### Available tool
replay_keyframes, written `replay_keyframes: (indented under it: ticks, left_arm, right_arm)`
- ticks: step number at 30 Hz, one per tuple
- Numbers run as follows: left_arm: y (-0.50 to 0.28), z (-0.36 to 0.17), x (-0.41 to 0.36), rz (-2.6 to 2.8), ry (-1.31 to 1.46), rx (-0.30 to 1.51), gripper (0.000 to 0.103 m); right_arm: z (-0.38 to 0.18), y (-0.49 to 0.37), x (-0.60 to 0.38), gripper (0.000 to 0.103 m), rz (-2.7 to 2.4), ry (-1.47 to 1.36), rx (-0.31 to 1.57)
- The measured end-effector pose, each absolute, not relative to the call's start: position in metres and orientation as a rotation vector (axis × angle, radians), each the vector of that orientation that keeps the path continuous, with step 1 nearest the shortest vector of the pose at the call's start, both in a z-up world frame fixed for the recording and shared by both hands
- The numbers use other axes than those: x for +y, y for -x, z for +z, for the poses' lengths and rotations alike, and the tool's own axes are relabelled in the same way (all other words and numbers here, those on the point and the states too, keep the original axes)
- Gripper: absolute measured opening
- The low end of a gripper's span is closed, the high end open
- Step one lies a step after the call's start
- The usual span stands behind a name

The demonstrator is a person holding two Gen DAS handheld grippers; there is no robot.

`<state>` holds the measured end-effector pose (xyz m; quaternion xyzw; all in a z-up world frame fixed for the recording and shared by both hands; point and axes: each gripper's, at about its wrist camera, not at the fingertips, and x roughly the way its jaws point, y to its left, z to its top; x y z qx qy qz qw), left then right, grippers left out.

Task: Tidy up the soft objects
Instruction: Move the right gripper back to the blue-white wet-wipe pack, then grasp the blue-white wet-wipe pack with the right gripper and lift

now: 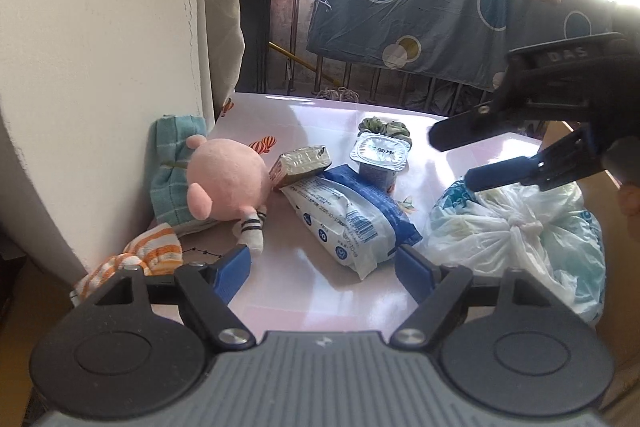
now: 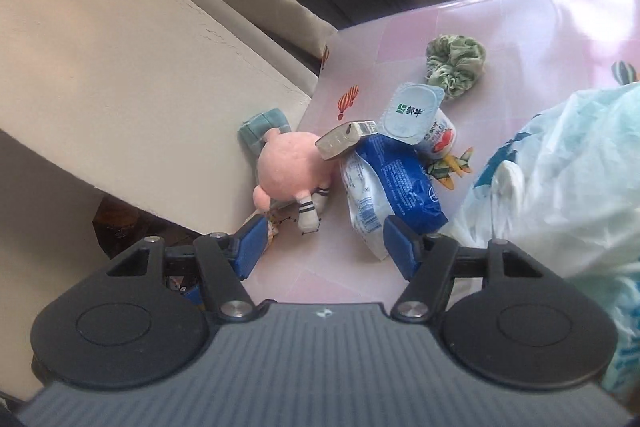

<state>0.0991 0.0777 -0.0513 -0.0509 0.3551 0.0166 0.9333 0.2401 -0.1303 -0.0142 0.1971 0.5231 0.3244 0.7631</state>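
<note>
Hovering at lower centre of its own view, the left gripper point(image 1: 322, 265) has jaws apart, nothing between them. The right gripper point(image 1: 460, 159), upper right, is likewise parted and empty above the knotted plastic bag point(image 1: 516, 227). The pink plush toy point(image 1: 228, 183) lies centre left against a teal cloth point(image 1: 172, 167); a wet-wipes pack point(image 1: 352, 215), small carton point(image 1: 302, 163) and yogurt cup point(image 1: 380, 157) crowd beside it.

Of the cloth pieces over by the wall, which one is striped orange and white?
The crumpled cloth nearest the left gripper, at the table's near corner. The other one, the teal checked towel, stands behind the pink plush toy against the wall.
</note>
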Motion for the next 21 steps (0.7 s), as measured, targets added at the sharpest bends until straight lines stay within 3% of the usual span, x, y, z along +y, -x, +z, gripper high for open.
replay_keyframes:
  ticks: [3, 8, 13, 17, 21]
  left_arm:
    - [-0.119, -0.064, 0.070, 0.036, 0.098, 0.743, 0.072]
    - [-0.148, -0.084, 0.060, 0.024, 0.076, 0.788, 0.050]
    - [-0.169, -0.100, 0.060, 0.014, 0.127, 0.835, 0.046]
    - [-0.182, -0.109, 0.063, 0.003, 0.163, 0.863, 0.032]
    - [-0.187, -0.111, 0.067, 0.019, 0.172, 0.869, 0.032]
  right_arm:
    - [-0.043, -0.268, -0.112, 0.064, 0.674, -0.434, 1.199]
    - [-0.084, -0.304, -0.099, 0.064, 0.615, -0.396, 1.256]
    - [-0.109, -0.324, -0.089, 0.064, 0.593, -0.361, 1.307]
    - [-0.128, -0.330, -0.083, 0.068, 0.615, -0.379, 1.365]
    - [-0.136, -0.331, -0.084, 0.066, 0.627, -0.427, 1.391]
